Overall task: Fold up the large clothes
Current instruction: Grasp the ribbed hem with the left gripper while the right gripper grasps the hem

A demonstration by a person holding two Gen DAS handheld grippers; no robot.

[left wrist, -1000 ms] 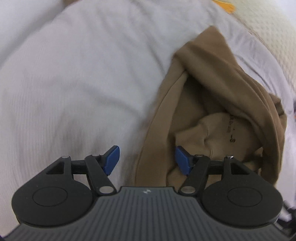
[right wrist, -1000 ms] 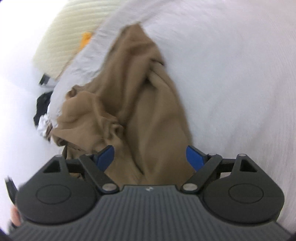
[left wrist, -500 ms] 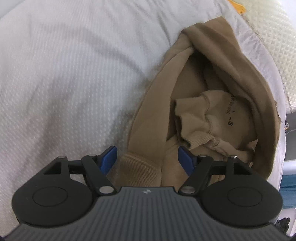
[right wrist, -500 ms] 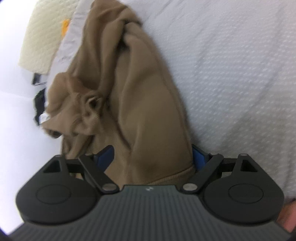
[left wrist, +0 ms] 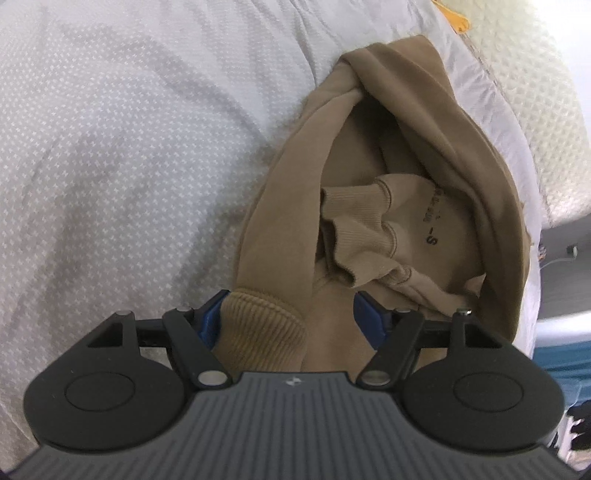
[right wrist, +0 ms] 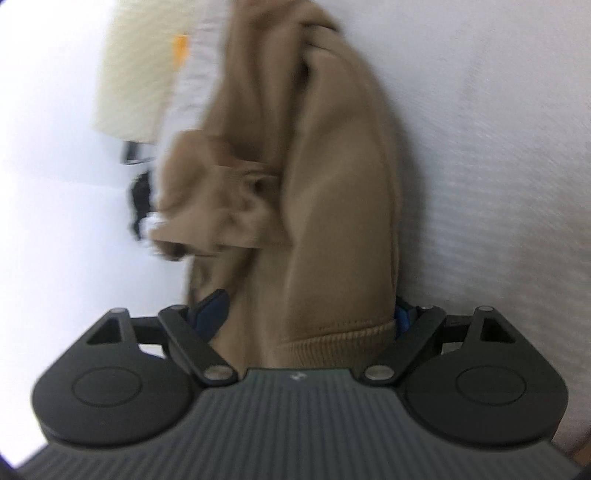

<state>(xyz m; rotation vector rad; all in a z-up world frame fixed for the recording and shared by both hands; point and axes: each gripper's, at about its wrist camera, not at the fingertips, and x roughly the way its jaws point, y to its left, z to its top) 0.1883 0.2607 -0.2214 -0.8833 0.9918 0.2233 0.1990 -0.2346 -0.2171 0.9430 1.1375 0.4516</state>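
Observation:
A tan sweatshirt (left wrist: 373,206) lies bunched on a white bedsheet (left wrist: 129,147), its inside neck print showing an "S". My left gripper (left wrist: 291,317) stands open around its ribbed hem (left wrist: 258,325), the blue fingers (left wrist: 210,321) wide on either side. In the right wrist view the same sweatshirt (right wrist: 325,192) stretches away from me. My right gripper (right wrist: 306,314) is open too, with another stretch of the ribbed hem (right wrist: 340,343) between its blue fingers (right wrist: 210,310). That view is blurred.
A cream knitted blanket (left wrist: 535,110) lies along the far bed edge beyond the sweatshirt, with a small orange piece (left wrist: 454,14) by it. The bed edge drops off at right, with a blue item (left wrist: 561,362) below. Dark items (right wrist: 140,199) lie beside the bed.
Both grippers have moved forward onto the sweatshirt, so the ribbed hem now sits between each pair of fingers. The fingers have stayed wide apart.

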